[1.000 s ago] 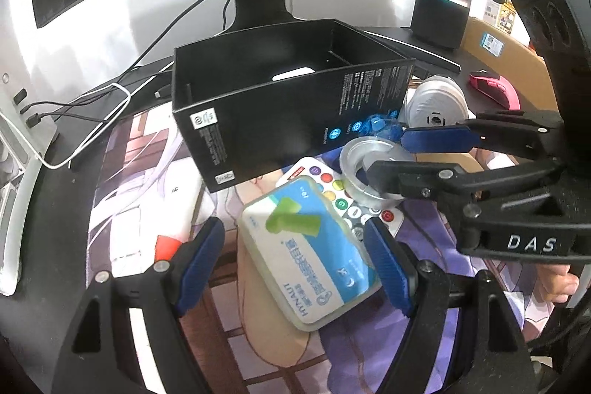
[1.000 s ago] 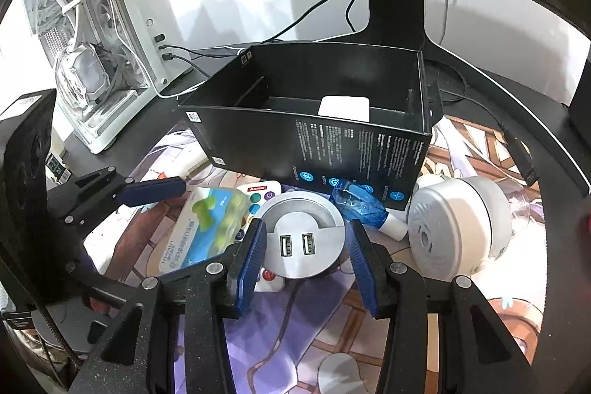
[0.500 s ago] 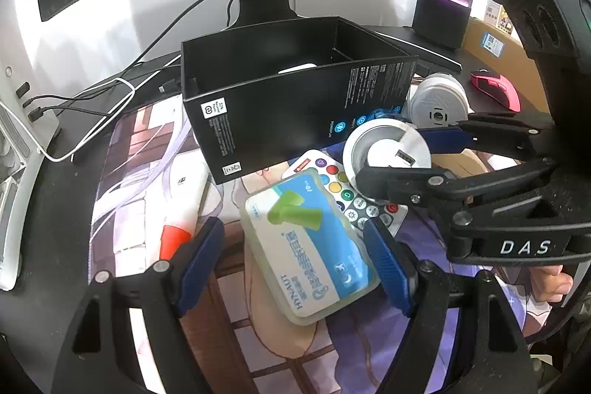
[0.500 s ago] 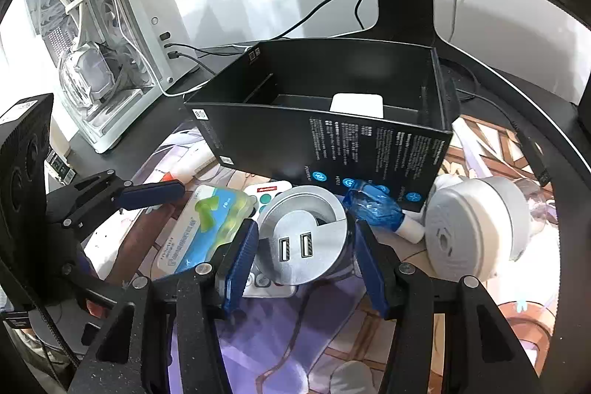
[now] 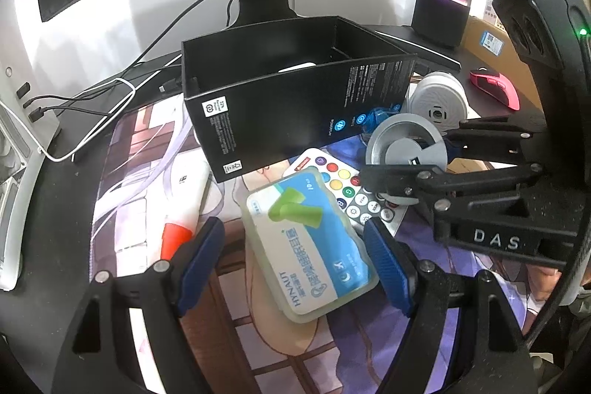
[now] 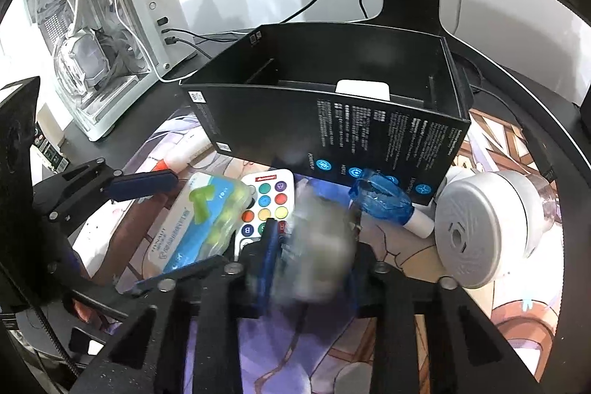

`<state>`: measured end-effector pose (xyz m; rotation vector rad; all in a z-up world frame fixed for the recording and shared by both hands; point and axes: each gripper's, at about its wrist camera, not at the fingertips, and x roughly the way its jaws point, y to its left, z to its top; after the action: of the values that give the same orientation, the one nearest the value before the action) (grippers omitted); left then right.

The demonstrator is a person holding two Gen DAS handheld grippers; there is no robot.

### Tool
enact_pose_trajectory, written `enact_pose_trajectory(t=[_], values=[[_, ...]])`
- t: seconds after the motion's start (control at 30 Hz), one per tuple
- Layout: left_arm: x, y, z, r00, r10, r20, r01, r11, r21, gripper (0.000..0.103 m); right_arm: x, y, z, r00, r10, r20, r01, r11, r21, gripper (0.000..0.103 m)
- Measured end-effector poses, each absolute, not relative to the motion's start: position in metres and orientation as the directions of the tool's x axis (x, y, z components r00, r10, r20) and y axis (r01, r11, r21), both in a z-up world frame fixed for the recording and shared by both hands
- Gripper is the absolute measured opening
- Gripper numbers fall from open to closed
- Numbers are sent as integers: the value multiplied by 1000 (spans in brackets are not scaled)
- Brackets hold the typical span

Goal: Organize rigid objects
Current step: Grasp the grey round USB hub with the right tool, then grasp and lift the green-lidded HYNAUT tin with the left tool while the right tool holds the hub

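A grey round USB hub (image 5: 404,143) sits between the fingers of my right gripper (image 5: 406,157), just in front of the black open box (image 5: 295,106). In the right wrist view the hub (image 6: 317,246) is a blur inside the gripper (image 6: 314,257), whose jaws are closing on it. My left gripper (image 5: 293,264) stands open low over the mat. A pale green earplug case (image 5: 310,246) lies between its blue pads (image 5: 199,261) without touching them. A white remote (image 5: 340,180) with coloured buttons lies partly under the case and the hub.
A white flat item (image 6: 364,87) lies in the black box (image 6: 332,120). A white round device (image 6: 480,228) and a blue-wrapped tube (image 6: 380,202) lie to the right. A red-capped white tube (image 5: 177,235) is at the left. A pink mouse (image 5: 495,87), monitor stand and cables sit behind.
The right gripper's jaws have drawn much closer together around the hub, which has tilted, shifted a little right and gone blurry. The left gripper and the earplug case have stayed put.
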<state>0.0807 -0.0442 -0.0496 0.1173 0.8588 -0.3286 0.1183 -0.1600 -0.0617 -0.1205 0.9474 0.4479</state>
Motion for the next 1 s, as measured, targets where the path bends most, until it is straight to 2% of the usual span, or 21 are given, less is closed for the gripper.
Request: enact_pose_trajectory(t=[0.23,1.0], values=[[80,-44,-50,604,-236,-761,333,942,-28,79,117,-167,-58,509,319,-800,-415,905,97,24],[76,-27,-51,604,-228,-764,297,954,-49,79,112,-172,-52,515,328,-792,-404,908,114,24]])
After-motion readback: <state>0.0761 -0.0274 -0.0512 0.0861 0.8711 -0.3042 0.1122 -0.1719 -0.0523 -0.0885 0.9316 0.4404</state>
